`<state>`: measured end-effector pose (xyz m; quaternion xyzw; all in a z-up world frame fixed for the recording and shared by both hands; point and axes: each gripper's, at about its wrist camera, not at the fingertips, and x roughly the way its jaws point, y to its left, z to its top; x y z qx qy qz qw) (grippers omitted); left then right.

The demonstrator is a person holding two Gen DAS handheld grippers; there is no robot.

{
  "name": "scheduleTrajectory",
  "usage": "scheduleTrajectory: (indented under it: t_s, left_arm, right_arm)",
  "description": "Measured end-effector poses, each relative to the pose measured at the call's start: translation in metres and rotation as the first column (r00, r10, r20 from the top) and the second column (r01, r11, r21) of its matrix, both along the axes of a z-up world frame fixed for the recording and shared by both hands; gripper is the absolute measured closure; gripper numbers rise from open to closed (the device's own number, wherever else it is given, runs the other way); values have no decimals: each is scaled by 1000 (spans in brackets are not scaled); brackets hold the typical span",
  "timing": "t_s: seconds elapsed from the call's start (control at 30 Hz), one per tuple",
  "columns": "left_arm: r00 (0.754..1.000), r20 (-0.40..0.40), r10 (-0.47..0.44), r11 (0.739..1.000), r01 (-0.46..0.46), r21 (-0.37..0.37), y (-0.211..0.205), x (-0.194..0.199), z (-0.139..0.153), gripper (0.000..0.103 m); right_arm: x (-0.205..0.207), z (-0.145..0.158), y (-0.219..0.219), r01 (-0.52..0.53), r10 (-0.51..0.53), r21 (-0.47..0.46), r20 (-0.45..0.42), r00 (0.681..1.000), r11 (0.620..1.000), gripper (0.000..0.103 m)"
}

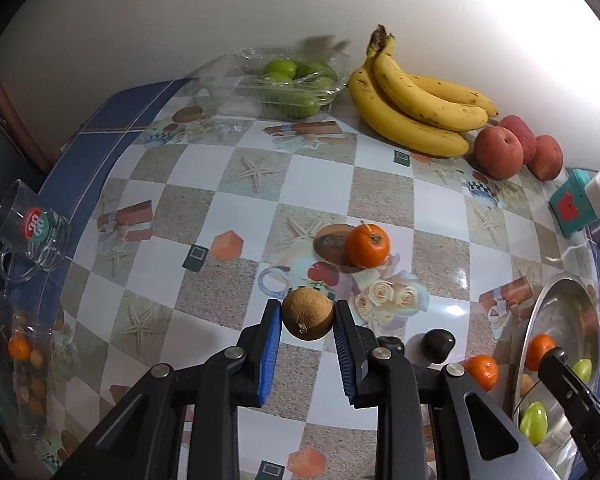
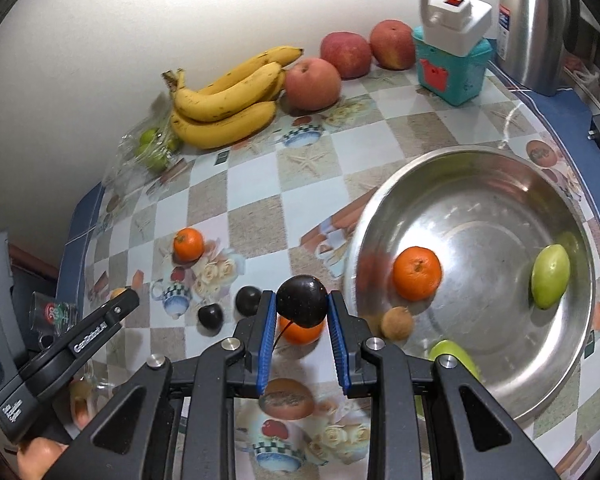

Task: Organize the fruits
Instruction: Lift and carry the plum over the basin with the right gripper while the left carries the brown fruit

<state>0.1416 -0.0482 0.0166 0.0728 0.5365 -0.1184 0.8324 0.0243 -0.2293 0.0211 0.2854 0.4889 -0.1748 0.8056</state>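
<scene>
Two small round fruits are in hand at once. The left gripper [image 1: 307,320] has its fingers clamped on a brown fruit [image 1: 308,319], held above the worktop [image 1: 240,208]; the right gripper [image 2: 302,306] has its fingers clamped on a dark plum [image 2: 301,301], just left of the steel bowl [image 2: 500,184]. Both look light and firm. The brown one's rough, matte skin should hold well, whereas the plum's glossy skin may slip and bruise under pressure. Taking each across its widest part, as now, seems best. The bowl already holds an orange [image 2: 417,273], green fruits and another brown one.
</scene>
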Motion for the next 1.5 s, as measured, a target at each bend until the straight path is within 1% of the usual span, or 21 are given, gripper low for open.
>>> scheduleTrajectory:
  t_s: [0.13,0.3,0.47,0.53,0.63,0.73,0.83,1.03,1.13,1.23,1.33,1.4,1.5]
  left_arm:
    - [1000,0,-26,1000,26,-10,-12,-6,2,75]
    - [996,-7,-87,995,87,-47,-33,-18,7,75]
    - [987,1,-163,985,162,-55,-59,-35,13,75]
    - [982,-6,-191,979,190,-70,-68,-42,14,75]
    - [970,-27,-243,965,239,-106,-83,-52,14,75]
    - [958,-30,-287,953,282,-109,-97,-63,14,75]
    - [941,-32,-337,936,331,-121,-113,-76,14,75]
    - [897,-43,-439,892,430,-142,-143,-105,14,75]
    - [875,-52,-481,870,470,-150,-157,-117,11,75]
    - [857,-57,-511,854,500,-141,-167,-126,6,75]
    - [846,-59,-530,844,520,-129,-175,-133,1,75]
    - [841,-63,-538,839,526,-136,-177,-135,-2,75]
    - [841,-77,-536,841,523,-141,-178,-134,-8,75]
  right_arm:
    - [-7,-2,-13,29,-30,-13,-11,1000,999,76]
    - [-20,-4,-33,83,-83,-15,-20,996,996,76]
    - [-34,-4,-49,132,-133,-26,-25,991,991,76]
    - [-40,-4,-56,154,-154,-22,-24,988,988,76]
    - [-50,-5,-68,192,-192,-18,-26,981,981,76]
    - [-60,-6,-80,227,-227,-6,-23,974,974,76]
    - [-73,-6,-92,267,-267,3,-18,963,964,76]
    - [-93,-3,-111,328,-328,17,-8,945,945,76]
    - [-99,-1,-115,336,-336,22,-2,942,942,76]
    - [-100,1,-116,336,-336,25,4,942,941,76]
    - [-100,-1,-116,331,-332,30,4,943,943,76]
    - [-98,-5,-115,325,-325,40,-2,946,945,76]
    - [-95,-12,-115,320,-319,49,-19,948,946,76]
